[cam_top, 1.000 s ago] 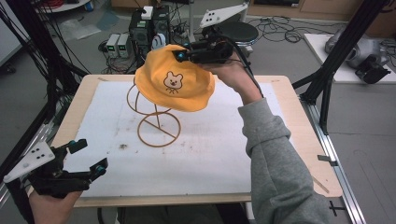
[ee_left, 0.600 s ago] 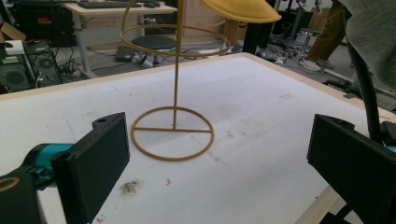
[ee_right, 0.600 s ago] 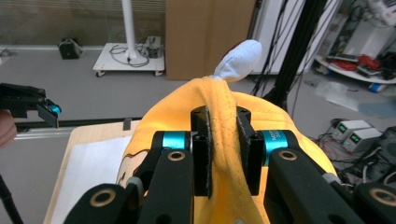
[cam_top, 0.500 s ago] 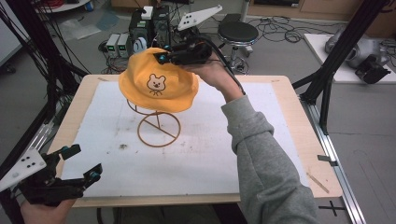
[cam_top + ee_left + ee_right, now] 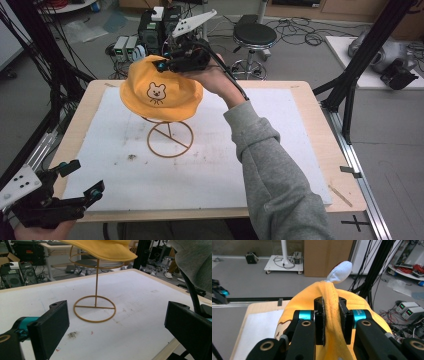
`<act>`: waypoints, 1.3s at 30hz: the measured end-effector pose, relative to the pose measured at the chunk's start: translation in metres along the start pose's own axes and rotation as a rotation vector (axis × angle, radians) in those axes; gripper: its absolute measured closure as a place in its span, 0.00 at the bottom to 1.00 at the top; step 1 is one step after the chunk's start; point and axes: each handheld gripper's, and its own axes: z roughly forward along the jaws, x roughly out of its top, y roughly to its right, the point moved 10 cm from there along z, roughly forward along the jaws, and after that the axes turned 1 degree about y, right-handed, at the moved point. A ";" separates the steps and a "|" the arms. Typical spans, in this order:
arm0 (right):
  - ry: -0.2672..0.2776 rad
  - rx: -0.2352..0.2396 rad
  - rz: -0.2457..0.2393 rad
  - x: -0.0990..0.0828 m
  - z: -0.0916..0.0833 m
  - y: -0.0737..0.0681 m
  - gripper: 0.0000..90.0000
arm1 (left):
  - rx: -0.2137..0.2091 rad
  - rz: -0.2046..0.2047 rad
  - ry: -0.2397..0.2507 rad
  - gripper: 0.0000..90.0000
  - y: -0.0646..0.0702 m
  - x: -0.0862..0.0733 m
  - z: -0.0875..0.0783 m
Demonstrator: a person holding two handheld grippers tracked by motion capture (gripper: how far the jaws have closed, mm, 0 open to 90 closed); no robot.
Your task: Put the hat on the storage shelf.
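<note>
The right gripper (image 5: 167, 64) is pinching a fold of the yellow hat (image 5: 161, 95) over the wire stand (image 5: 169, 139) near the desk's far edge, arm reaching across. The left gripper (image 5: 80, 181) is hovering open at the near-left corner of the white-covered desk (image 5: 280, 150); cables are littering the floor beyond.

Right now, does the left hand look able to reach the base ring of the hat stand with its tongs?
Probably yes. The left tongs are open at the near table edge, and bare white mat lies between them and the base ring. The yellow hat, pinched by the right tongs, hangs higher up.
</note>
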 end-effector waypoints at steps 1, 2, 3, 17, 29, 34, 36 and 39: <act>-0.011 -0.012 0.008 -0.002 0.002 0.003 0.89 | 0.000 0.003 0.001 0.07 0.000 0.000 0.000; -0.016 -0.013 0.008 -0.003 0.003 0.004 0.89 | 0.001 0.001 0.001 0.07 0.000 0.000 -0.001; -0.016 -0.013 0.008 -0.003 0.003 0.004 0.89 | 0.001 0.001 0.001 0.07 0.000 0.000 -0.001; -0.077 0.026 0.024 -0.017 0.018 0.004 0.88 | 0.001 0.001 -0.004 0.07 -0.001 -0.001 0.000; -0.119 0.029 0.042 -0.026 0.025 0.004 0.81 | 0.002 -0.003 -0.006 0.07 -0.001 -0.002 0.001; -0.112 0.014 0.073 -0.026 0.023 0.008 0.70 | 0.001 -0.003 -0.007 0.07 -0.001 -0.002 0.001; -0.107 0.015 0.079 -0.025 0.021 0.008 0.66 | 0.000 -0.001 -0.009 0.07 -0.001 -0.002 0.002; -0.098 -0.001 0.105 -0.024 0.019 0.010 0.49 | -0.001 0.000 -0.010 0.07 -0.001 -0.002 0.003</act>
